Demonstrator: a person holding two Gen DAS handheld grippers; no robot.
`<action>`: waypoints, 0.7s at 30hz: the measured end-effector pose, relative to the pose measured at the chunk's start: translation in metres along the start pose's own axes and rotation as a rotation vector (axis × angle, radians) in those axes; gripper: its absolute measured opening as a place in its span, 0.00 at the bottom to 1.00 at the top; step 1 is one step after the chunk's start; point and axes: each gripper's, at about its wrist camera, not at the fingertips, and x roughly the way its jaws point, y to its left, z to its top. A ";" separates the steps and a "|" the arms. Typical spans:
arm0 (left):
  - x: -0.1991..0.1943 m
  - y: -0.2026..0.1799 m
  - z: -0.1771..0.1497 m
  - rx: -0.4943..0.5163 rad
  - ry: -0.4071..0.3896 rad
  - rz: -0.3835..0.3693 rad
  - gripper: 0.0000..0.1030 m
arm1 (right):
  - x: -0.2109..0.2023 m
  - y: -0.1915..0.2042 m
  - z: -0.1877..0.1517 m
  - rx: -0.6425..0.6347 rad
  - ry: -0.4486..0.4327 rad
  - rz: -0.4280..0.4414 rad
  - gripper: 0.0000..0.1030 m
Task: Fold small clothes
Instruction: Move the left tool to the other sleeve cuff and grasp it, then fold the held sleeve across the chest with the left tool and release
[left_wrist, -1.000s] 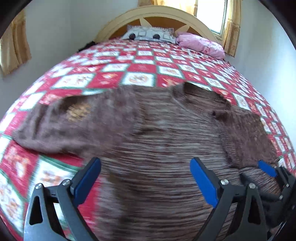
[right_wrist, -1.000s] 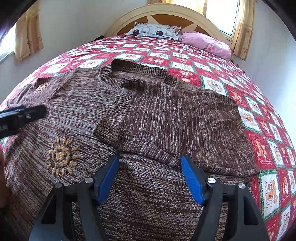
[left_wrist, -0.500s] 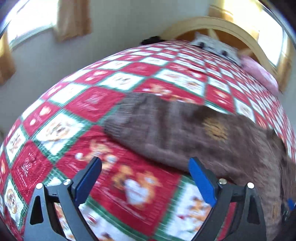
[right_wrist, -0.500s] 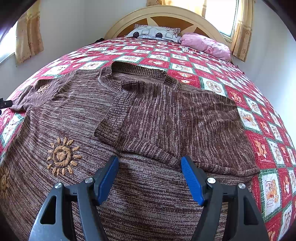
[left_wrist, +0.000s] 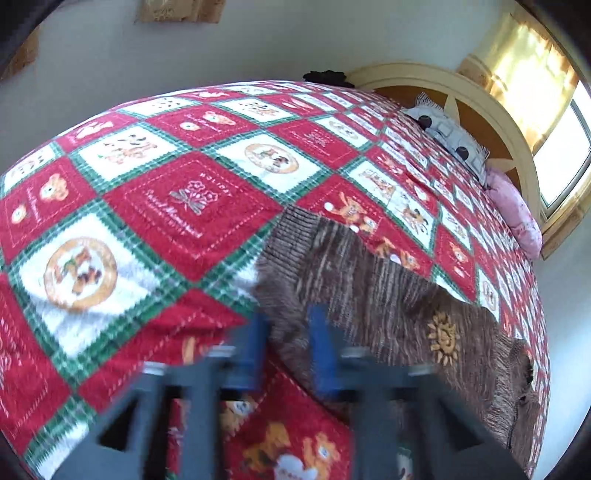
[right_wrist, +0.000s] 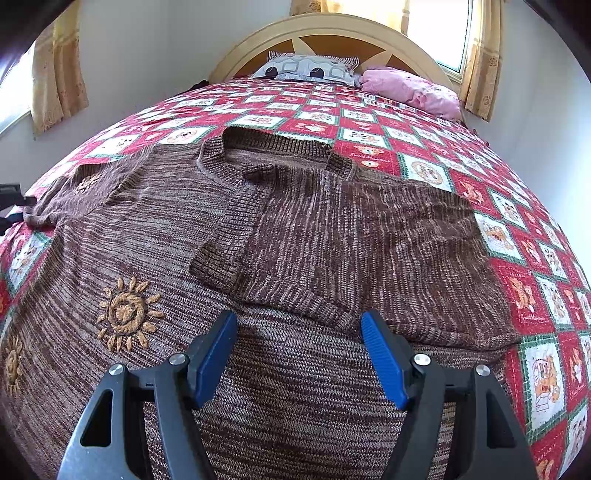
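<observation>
Red-and-white patchwork quilt (right_wrist: 424, 147) carrying brown knit sweater (right_wrist: 295, 240), spreading centre to 9 o'clock, one sleeve folded across chest. Left gripper (left_wrist: 286, 343) just closing, blurred, pinching sweater's other sleeve cuff (left_wrist: 291, 254). Right gripper (right_wrist: 299, 350) hovering wide open at 6 o'clock.

The flat brown knitted sweater (right_wrist: 295, 240) covers the near half of the red patchwork bedspread (right_wrist: 369, 122), which lies open beyond it up to the grey pillow (right_wrist: 310, 68) and pink pillow (right_wrist: 413, 90) against the curved cream headboard (right_wrist: 332, 29).

blurred: left hand-held gripper (left_wrist: 286, 347) | cut off: sweater (right_wrist: 295, 240) hem, bottom edge | hidden: cuff grip
</observation>
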 end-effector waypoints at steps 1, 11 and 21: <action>0.000 0.001 0.002 -0.001 0.006 -0.009 0.10 | 0.000 -0.001 0.000 0.003 -0.002 0.004 0.69; -0.034 -0.041 0.001 0.087 -0.048 -0.109 0.09 | -0.001 -0.005 -0.001 0.016 -0.011 0.014 0.69; -0.064 -0.132 -0.018 0.250 -0.065 -0.265 0.09 | -0.002 -0.011 -0.001 0.050 -0.026 0.036 0.69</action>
